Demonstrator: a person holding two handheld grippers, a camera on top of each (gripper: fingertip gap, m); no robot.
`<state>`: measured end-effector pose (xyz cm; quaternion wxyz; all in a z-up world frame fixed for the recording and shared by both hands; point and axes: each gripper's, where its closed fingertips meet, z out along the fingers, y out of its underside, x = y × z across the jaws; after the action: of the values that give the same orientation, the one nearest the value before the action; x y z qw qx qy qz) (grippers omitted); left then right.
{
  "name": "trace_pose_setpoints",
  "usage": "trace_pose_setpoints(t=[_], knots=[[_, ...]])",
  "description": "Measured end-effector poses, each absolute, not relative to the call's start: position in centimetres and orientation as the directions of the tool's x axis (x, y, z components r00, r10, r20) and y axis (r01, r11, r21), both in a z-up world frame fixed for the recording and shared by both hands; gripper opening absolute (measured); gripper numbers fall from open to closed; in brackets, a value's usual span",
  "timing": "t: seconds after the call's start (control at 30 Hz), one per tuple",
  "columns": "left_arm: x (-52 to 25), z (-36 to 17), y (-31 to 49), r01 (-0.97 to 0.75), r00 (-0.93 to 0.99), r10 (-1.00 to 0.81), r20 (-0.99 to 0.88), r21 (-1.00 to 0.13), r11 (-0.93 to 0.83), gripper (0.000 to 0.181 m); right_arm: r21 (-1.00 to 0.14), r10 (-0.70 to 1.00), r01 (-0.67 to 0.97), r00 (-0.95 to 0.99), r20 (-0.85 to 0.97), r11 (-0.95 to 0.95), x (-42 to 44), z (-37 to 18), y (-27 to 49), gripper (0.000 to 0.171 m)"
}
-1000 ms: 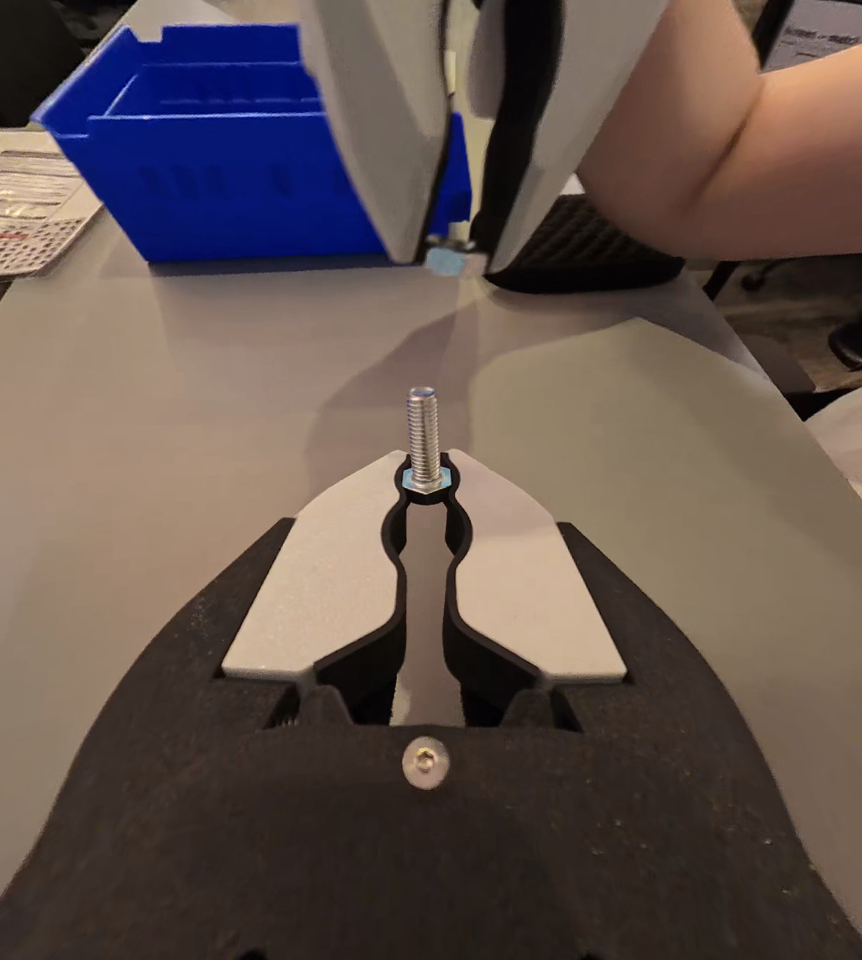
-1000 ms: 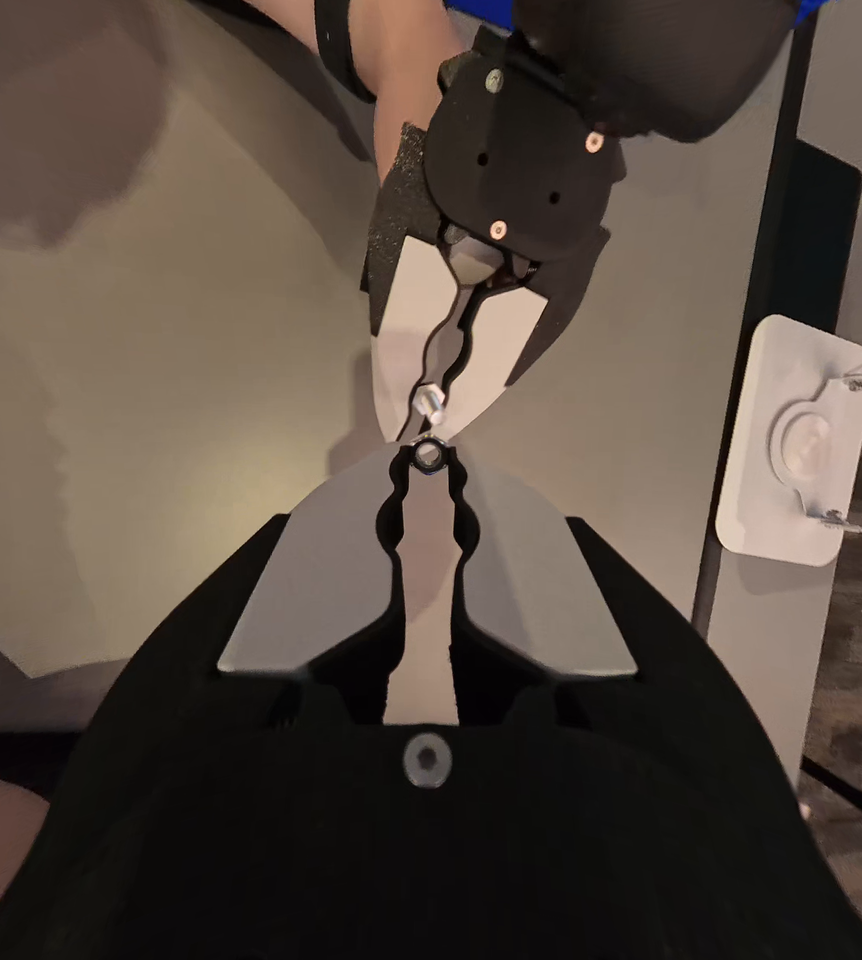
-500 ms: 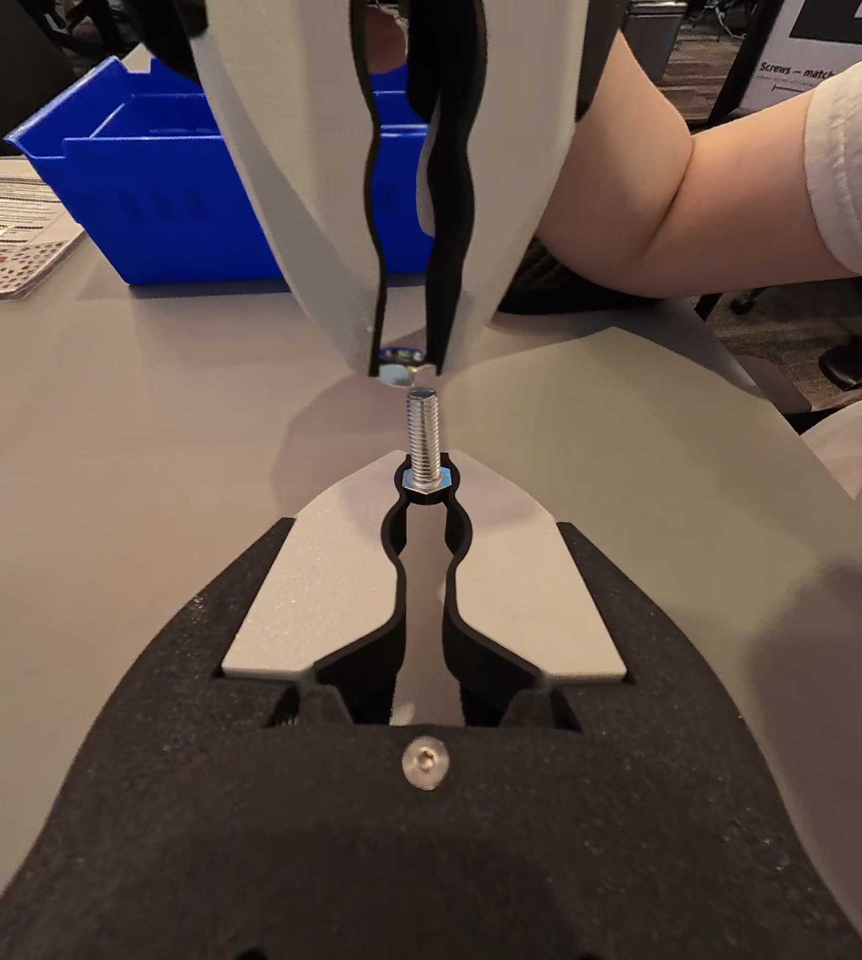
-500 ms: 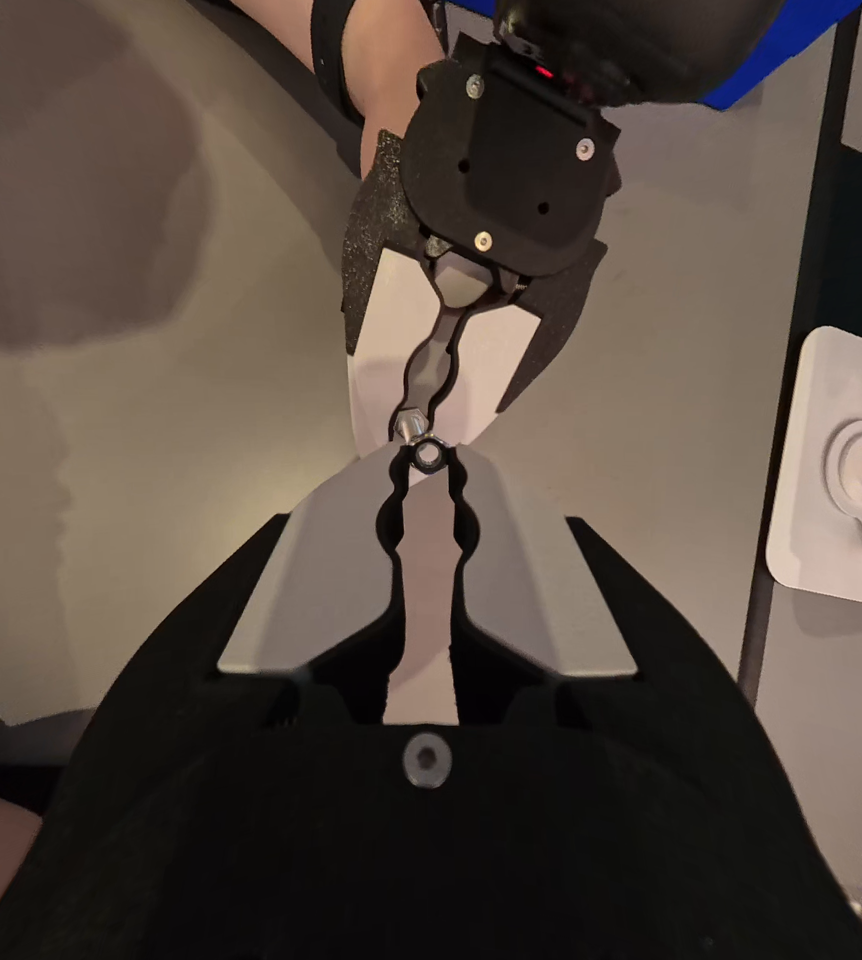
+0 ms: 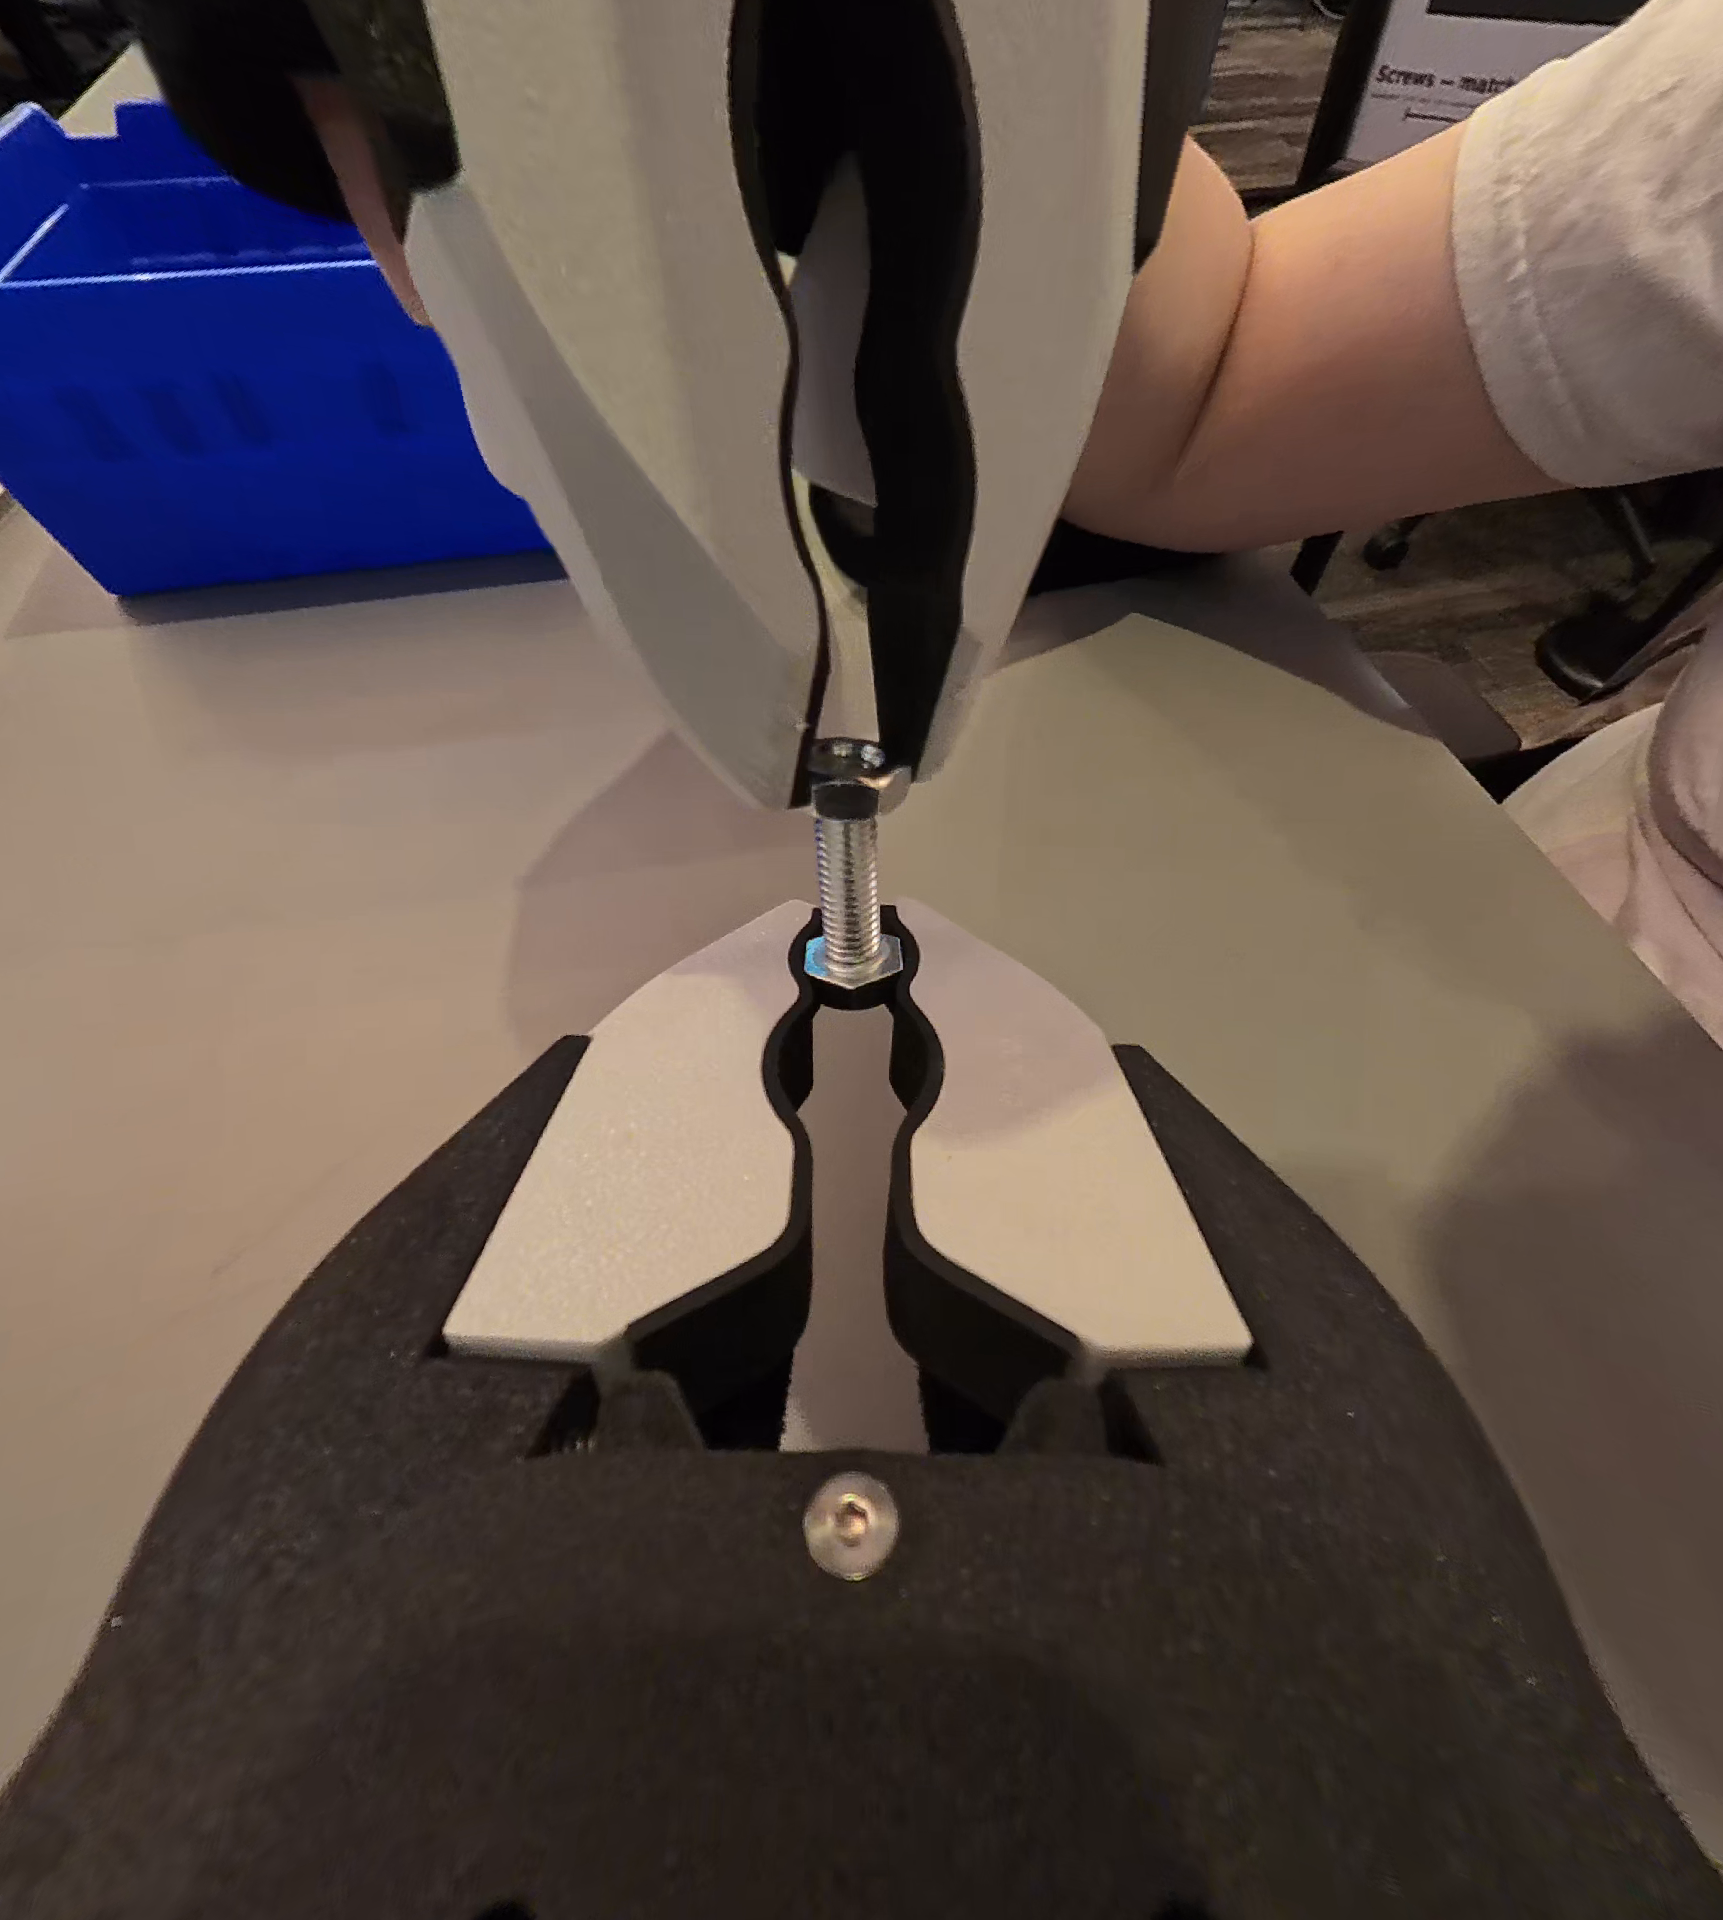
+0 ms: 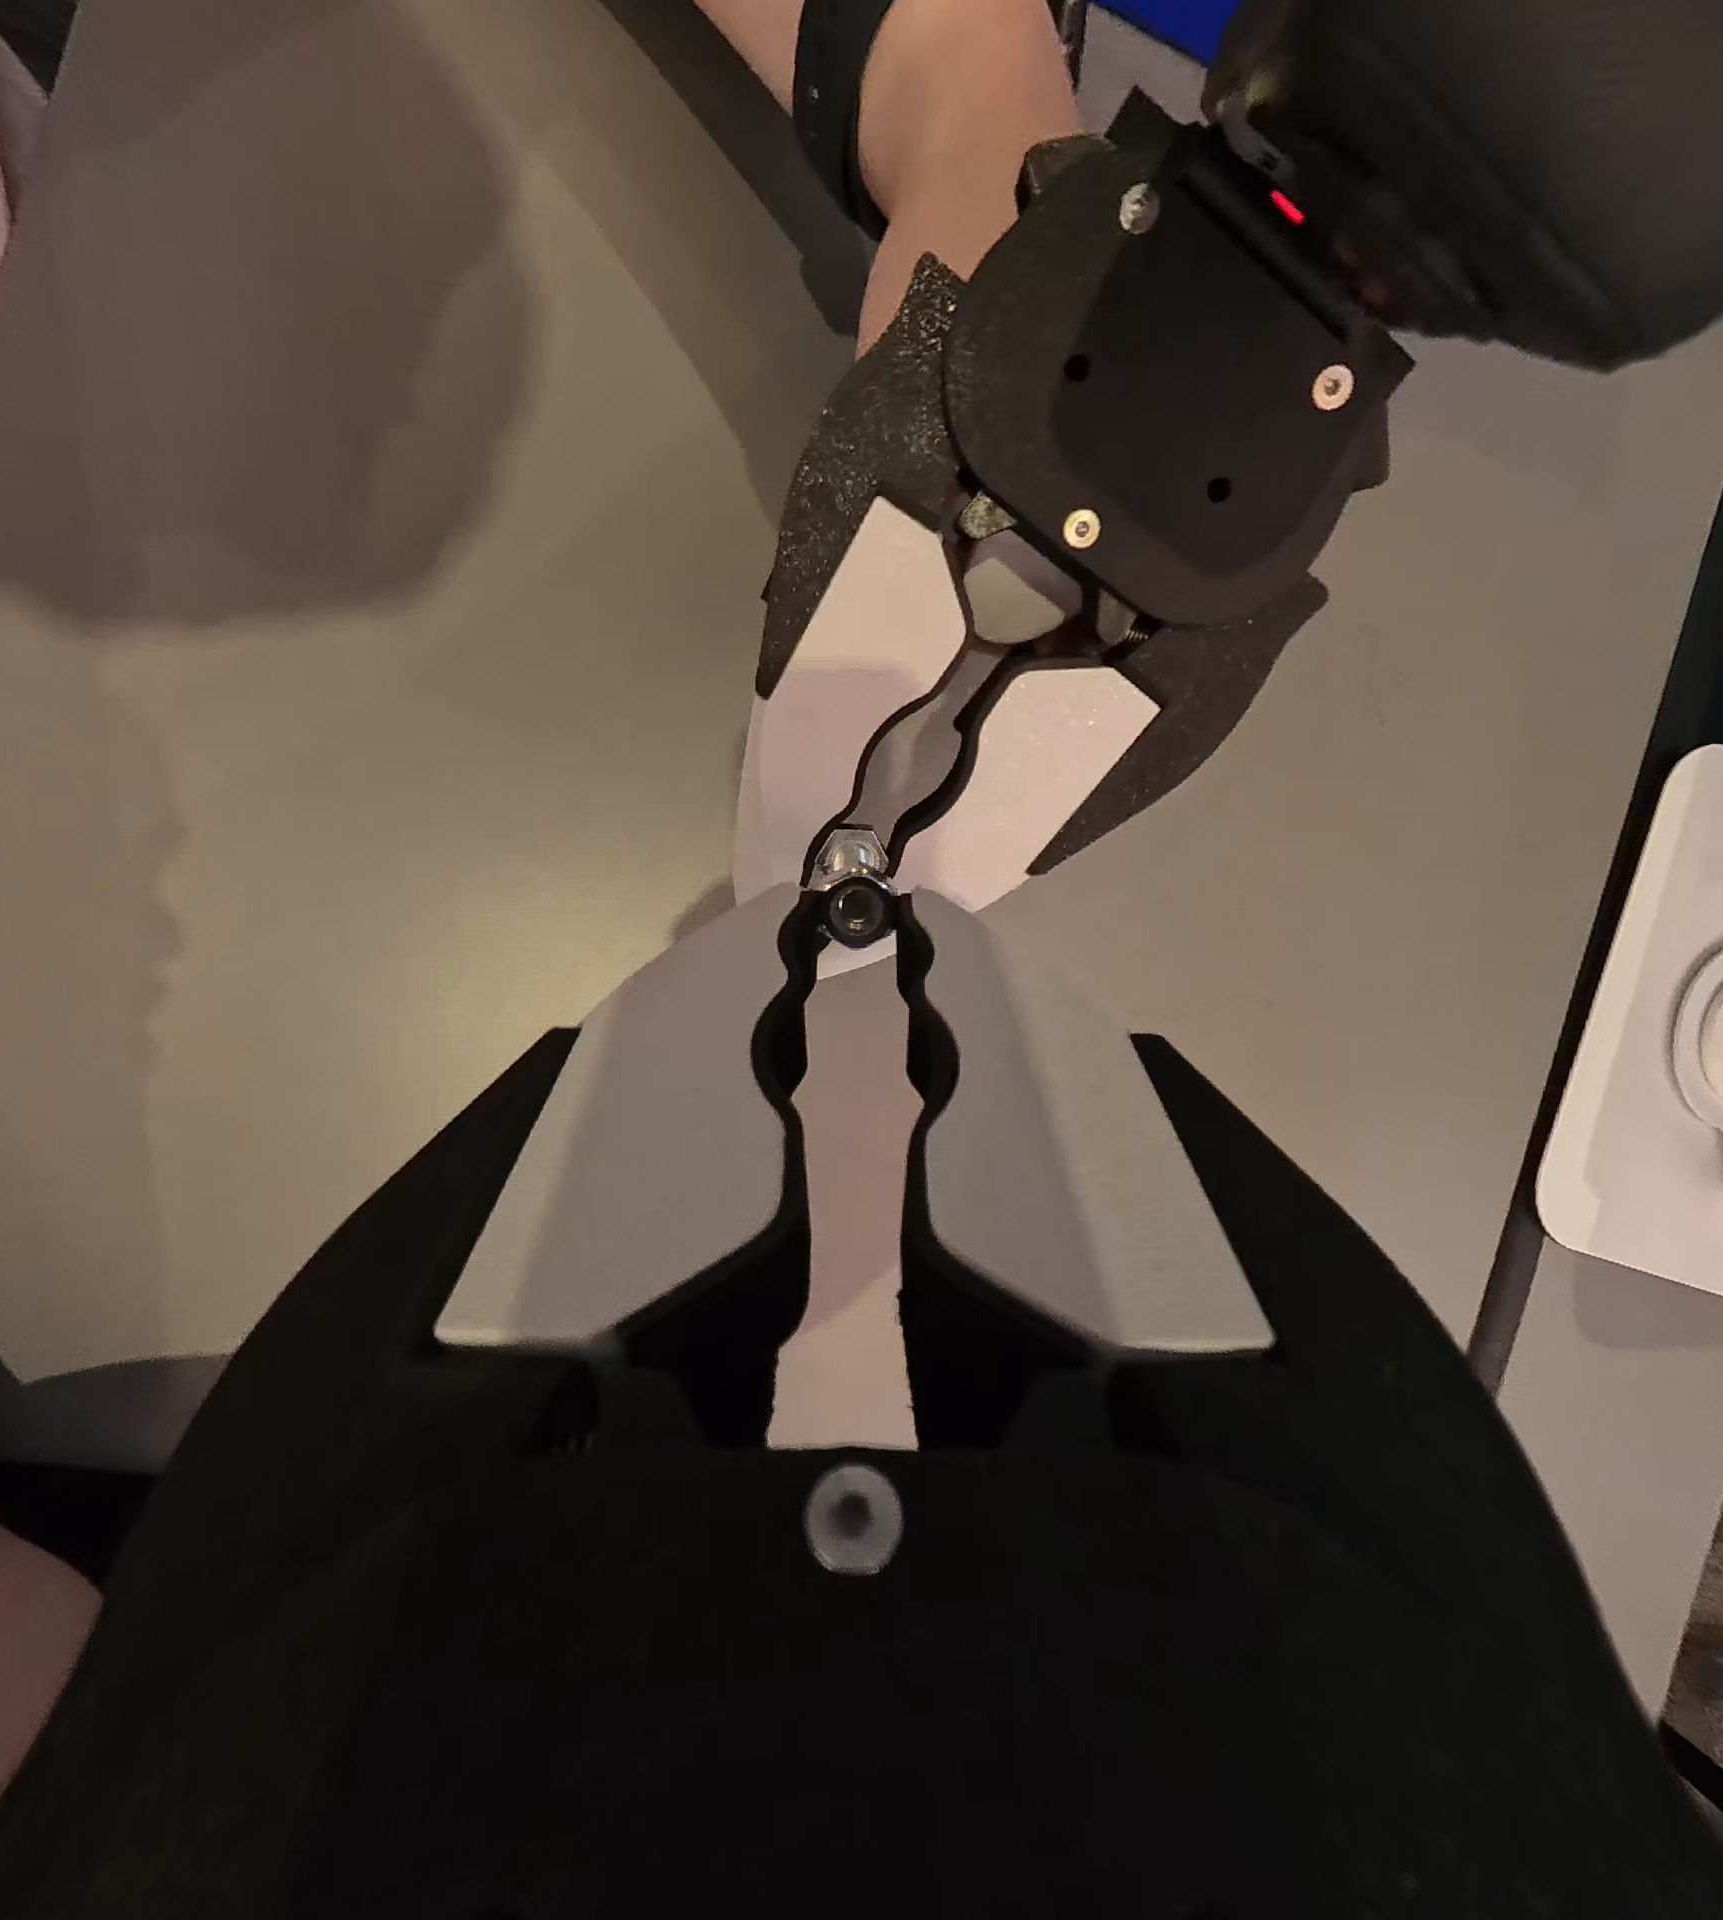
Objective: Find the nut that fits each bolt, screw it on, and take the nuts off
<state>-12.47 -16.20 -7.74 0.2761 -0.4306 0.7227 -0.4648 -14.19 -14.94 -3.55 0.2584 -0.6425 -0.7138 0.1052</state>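
Left of the bolt [image 5: 844, 878], a blue bin [image 5: 213, 416] sits on my grey table [image 5: 213, 935]. My left gripper [image 5: 849, 961] is clamped on the bolt's hex head, shank upright. My right gripper [image 5: 852, 774] pinches a nut [image 5: 849, 764] onto the bolt tip, blocking the view behind. Right of the bolt, a forearm [image 5: 1283, 384].

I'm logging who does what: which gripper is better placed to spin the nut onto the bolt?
Right. The right gripper pinches the nut atop the bolt; the left gripper only clamps its head.
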Motion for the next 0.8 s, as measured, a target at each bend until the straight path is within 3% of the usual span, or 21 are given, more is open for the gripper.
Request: trace_pose_setpoints(t=[0.3,0.8], knots=[[-12.9,-7.5,-16.8,-0.344,-0.514,-0.857,-0.041,-0.905,0.25,0.009,-0.478,0.968,0.861,-0.057,0.246,0.172,-14.7,-3.2,-15.7,0.014],[-13.2,-7.9,-9.4,-0.54,-0.137,-0.99,-0.017,-0.837,0.089,0.009,-0.673,0.916,0.673,0.4,-0.017,-0.307,-14.7,-3.4,-9.0,0.014]])
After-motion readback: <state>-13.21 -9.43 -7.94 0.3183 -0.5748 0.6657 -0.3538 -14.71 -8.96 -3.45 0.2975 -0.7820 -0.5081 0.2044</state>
